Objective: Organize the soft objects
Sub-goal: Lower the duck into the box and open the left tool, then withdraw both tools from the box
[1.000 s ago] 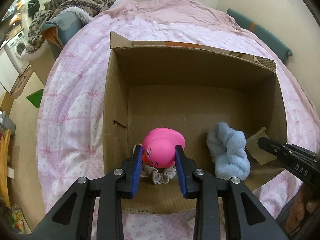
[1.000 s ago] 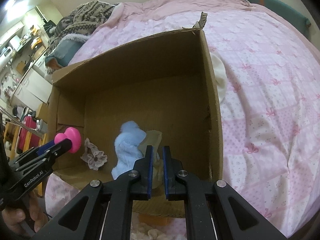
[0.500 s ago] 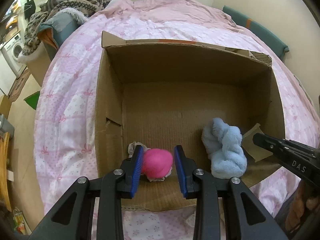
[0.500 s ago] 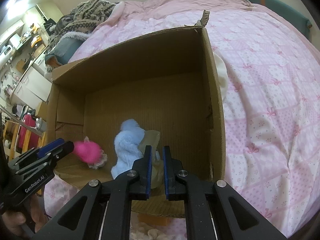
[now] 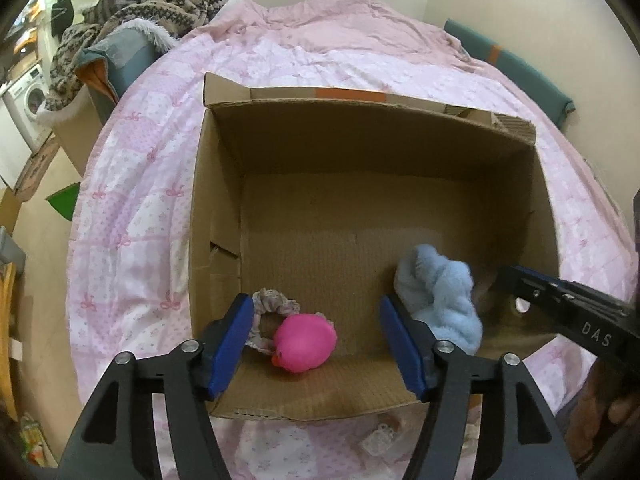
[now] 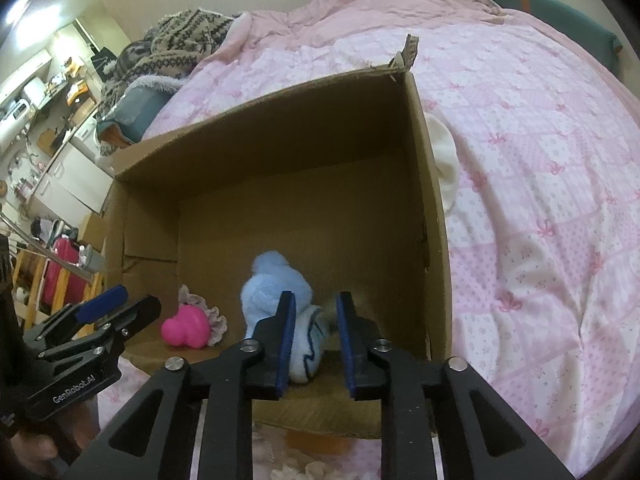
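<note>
Left wrist view shows the left gripper (image 5: 316,340) with its blue jaws spread wide open and nothing held between them. Right between the jaws, a little toward the left one, a pink rubber duck (image 5: 305,342) lies on the floor of the cardboard box (image 5: 216,184). A frilly scrunchie (image 5: 272,307) lies just past the left jaw, touching the duck. A fluffy blue soft toy (image 5: 438,300) sits just past the right jaw, close to it. The box rests on a pink bedspread (image 5: 132,200).

Right wrist view shows the right gripper (image 6: 314,324) with its jaws partly open, and nothing squeezed in them. The blue toy (image 6: 276,292) sits just ahead of the left jaw and partly behind it. Something tan sits beyond the gap, by the right jaw, too blurry to name. The duck (image 6: 186,326) is off to the left of these jaws, near the tips of the other gripper (image 6: 116,308). A white cloth (image 6: 442,156) pokes out beside the box's right wall.
</note>
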